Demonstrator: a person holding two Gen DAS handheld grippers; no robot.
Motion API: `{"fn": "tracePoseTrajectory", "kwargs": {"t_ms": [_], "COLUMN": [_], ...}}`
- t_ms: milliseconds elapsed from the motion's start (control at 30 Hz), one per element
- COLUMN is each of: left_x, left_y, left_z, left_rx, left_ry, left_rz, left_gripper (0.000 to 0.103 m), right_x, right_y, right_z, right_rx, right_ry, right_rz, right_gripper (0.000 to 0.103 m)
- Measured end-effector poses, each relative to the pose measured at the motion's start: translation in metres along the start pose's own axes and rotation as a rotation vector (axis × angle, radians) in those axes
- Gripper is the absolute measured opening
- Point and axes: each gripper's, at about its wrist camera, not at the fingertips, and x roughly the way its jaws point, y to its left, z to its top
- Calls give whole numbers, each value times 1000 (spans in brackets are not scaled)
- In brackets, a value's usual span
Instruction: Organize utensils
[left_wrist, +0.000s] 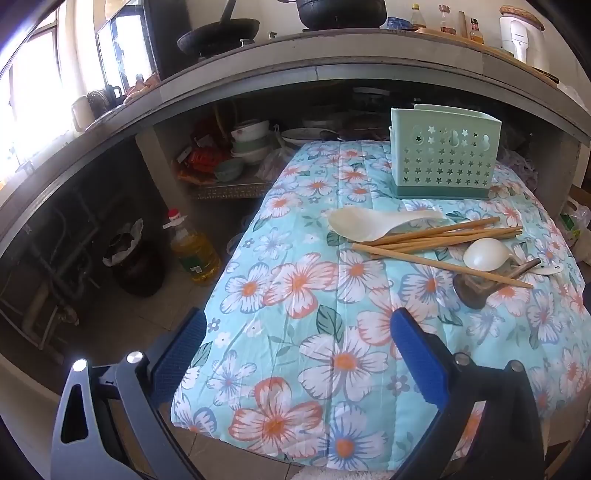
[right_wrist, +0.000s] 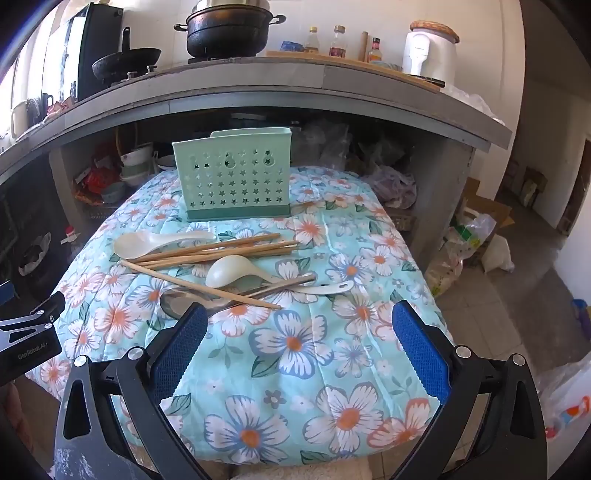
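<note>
Table (right_wrist: 295, 369): covered by a floral quilted cloth; its near edge is cut off behind the tools in both views, and no bare surface shows.
Counter (right_wrist: 258, 81): runs behind the table, carrying a black pot (right_wrist: 227, 31), a pan (right_wrist: 125, 61) and bottles; the shelves beneath lie in shadow and their contents are hard to make out.
Utensil holder (right_wrist: 234, 181): pale green, star-pierced, upright at the table's far side; its interior is not visible.
Left tool (left_wrist: 299, 354): jaws wide, nothing between them, above the near cloth, well apart from the utensils.
Right tool (right_wrist: 299, 336): jaws wide, nothing between them; its left finger hides part of the metal spoon.
Chopsticks (right_wrist: 218, 249): wooden, a loose bundle in front of the holder, one lying crosswise over the others.
Large white spoon (right_wrist: 147, 242): left of the bundle, handle touching it.
Small white spoon (right_wrist: 231, 271): bowl down, resting on the crossed chopstick.
Metal spoon (right_wrist: 177, 301): under the crossed chopstick, bowl partly hidden.
White handle (right_wrist: 328, 288): small, at the pile's right end; its head is covered.
</note>
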Motion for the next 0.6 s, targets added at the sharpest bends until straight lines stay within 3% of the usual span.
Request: {"fn": "tracePoseTrajectory", "kwargs": {"t_ms": [600], "left_x": [-3], "left_y": [2], "left_z": [3], "left_rx": [1], "left_ry": [-15], "left_rz": [8], "left_gripper": [98], "right_x": [-1], "right_y": [-1], "right_z": [0], "right_rx": [4], "right_ry": [-2], "right_rz": [3], "right_gripper": [95]}}
